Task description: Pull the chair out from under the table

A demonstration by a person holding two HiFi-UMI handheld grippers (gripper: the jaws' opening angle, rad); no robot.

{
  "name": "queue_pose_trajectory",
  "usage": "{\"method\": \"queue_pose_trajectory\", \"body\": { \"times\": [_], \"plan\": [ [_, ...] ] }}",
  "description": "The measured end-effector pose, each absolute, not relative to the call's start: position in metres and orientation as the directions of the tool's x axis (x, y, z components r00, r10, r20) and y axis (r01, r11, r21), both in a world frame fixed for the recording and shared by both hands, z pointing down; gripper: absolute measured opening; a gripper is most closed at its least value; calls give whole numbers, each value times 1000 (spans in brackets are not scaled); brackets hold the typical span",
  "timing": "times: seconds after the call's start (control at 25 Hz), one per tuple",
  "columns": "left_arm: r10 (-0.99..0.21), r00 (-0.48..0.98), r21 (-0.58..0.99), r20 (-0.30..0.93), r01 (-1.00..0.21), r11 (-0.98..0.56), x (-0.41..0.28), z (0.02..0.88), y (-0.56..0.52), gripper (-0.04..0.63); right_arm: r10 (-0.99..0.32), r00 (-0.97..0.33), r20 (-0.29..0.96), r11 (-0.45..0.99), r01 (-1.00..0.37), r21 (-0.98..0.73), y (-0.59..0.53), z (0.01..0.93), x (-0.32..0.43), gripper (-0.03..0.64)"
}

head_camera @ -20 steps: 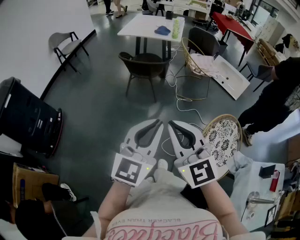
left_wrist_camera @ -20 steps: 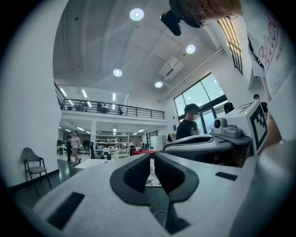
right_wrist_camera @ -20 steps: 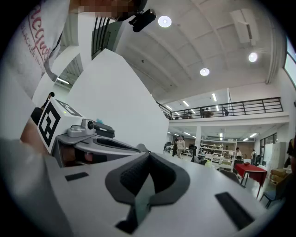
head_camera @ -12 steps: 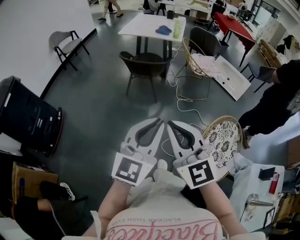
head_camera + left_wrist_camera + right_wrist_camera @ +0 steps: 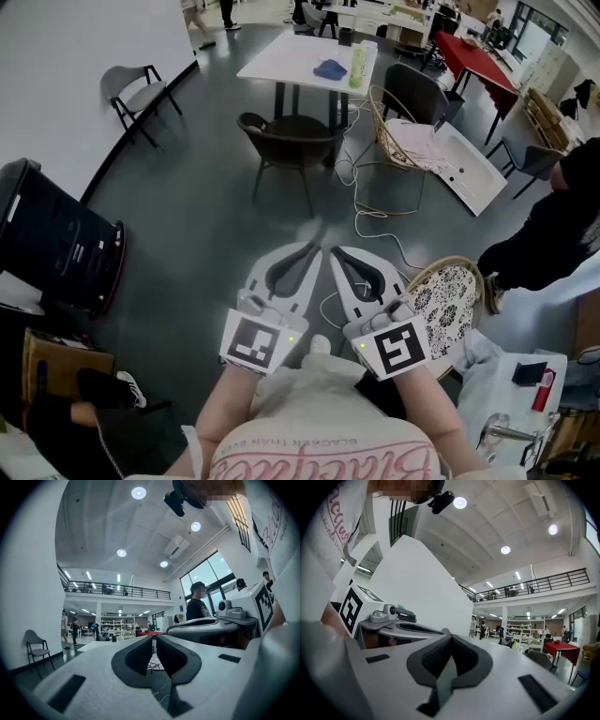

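A dark chair (image 5: 292, 129) stands on the grey floor with its seat tucked up against a white table (image 5: 286, 56), several steps ahead of me. Both grippers are held side by side close to my body and point level towards it. The left gripper (image 5: 313, 249) has its jaws together with nothing between them, which the left gripper view also shows of this gripper (image 5: 154, 638). The right gripper (image 5: 336, 251) is shut and empty too, its tips meeting (image 5: 450, 637). Neither gripper is near the chair.
On the table lie a blue item (image 5: 329, 68) and a green bottle (image 5: 357, 64). A wicker chair (image 5: 398, 131), a white panel (image 5: 459, 167) and loose cables (image 5: 370, 214) lie right of the chair. A black case (image 5: 52, 244) stands left, a patterned round seat (image 5: 441, 295) right.
The grippers stay together and sit slightly lower in the picture. The head view has shifted a little, and people at the back have walked on.
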State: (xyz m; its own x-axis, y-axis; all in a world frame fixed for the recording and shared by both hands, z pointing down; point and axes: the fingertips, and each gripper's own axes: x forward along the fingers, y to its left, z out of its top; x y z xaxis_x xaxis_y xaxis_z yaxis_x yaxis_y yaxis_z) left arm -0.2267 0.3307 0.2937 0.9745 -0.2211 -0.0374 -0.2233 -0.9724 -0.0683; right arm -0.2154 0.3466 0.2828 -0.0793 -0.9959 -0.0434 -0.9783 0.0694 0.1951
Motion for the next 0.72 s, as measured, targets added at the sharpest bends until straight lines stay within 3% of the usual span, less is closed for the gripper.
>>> {"method": "queue_pose_trajectory", "body": {
  "times": [0.72],
  "plan": [
    [-291, 957, -105, 0, -290, -951, -145, 301, 286, 25, -989, -137, -49, 130, -984, 120, 297, 299, -132, 4]
  ]
}}
